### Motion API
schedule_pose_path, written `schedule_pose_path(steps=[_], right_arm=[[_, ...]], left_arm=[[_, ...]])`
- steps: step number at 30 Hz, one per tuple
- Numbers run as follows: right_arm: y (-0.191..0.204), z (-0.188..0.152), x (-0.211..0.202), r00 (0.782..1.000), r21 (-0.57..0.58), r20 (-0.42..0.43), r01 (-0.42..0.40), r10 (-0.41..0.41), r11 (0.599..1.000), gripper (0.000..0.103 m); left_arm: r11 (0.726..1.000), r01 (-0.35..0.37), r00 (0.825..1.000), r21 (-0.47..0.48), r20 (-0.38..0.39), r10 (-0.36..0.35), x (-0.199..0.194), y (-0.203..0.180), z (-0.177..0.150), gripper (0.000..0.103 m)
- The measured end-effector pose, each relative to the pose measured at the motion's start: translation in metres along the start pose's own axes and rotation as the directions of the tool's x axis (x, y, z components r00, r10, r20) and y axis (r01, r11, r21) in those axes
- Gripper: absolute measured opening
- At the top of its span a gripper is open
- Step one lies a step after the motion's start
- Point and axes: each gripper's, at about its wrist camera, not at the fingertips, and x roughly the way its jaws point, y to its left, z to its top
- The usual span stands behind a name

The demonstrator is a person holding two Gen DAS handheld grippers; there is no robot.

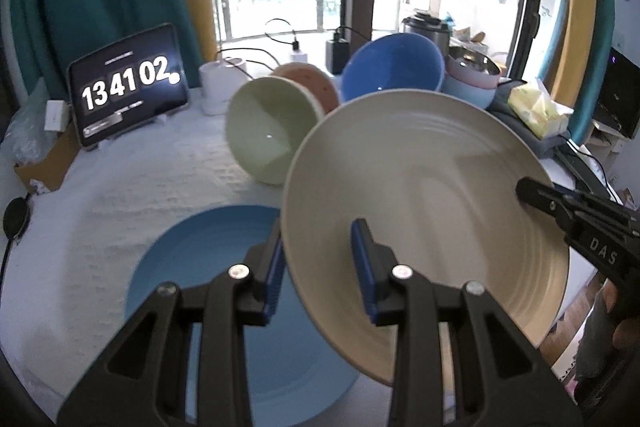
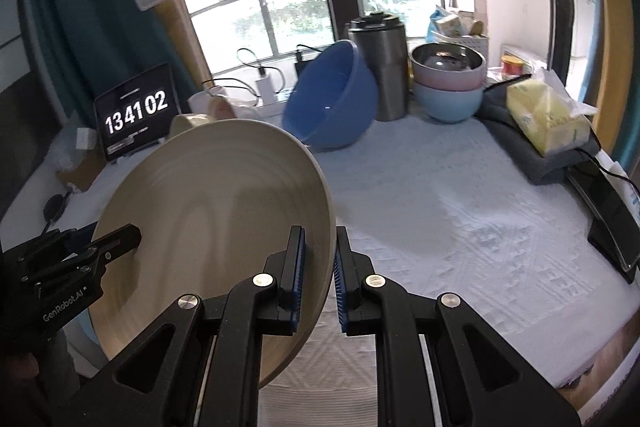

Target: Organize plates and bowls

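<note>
A beige plate (image 1: 424, 195) is held tilted above the table between both grippers. My left gripper (image 1: 320, 267) straddles its left rim with the jaws apart, one finger on each side. My right gripper (image 2: 320, 275) is shut on the plate's (image 2: 216, 211) right rim; it also shows in the left wrist view (image 1: 536, 195). A blue plate (image 1: 208, 267) lies flat on the white cloth below. A green bowl (image 1: 268, 135), a pink bowl (image 1: 316, 83) and a large blue bowl (image 1: 394, 67) lie tipped behind. A pink and a light blue bowl (image 2: 448, 87) are stacked at the back.
A tablet clock (image 1: 128, 91) stands at the back left. A steel tumbler (image 2: 380, 67), a white charger (image 2: 266, 85) with cables, a yellow tissue pack (image 2: 548, 115) on grey cloth and a black device (image 2: 608, 215) line the back and right edge.
</note>
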Motion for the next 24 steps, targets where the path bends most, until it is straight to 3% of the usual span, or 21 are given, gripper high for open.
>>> schedule_pose_path(steps=[9, 16, 24], right_arm=[[0.032, 0.0, 0.006, 0.999, -0.04, -0.01, -0.038, 0.038, 0.998, 0.015], [0.06, -0.004, 0.023, 0.995, -0.054, -0.029, -0.095, 0.093, 0.994, 0.015], [0.097, -0.018, 0.052, 0.987, -0.106, -0.09, -0.144, 0.135, 0.984, 0.015]], left_arm=[[0.999, -0.036, 0.999, -0.032, 0.006, 0.036, -0.007, 0.033, -0.008, 0.033], [0.993, -0.106, 0.994, -0.044, -0.004, 0.106, -0.009, 0.064, -0.018, 0.033], [0.979, -0.194, 0.978, -0.054, -0.083, 0.189, 0.007, 0.097, -0.038, 0.033]])
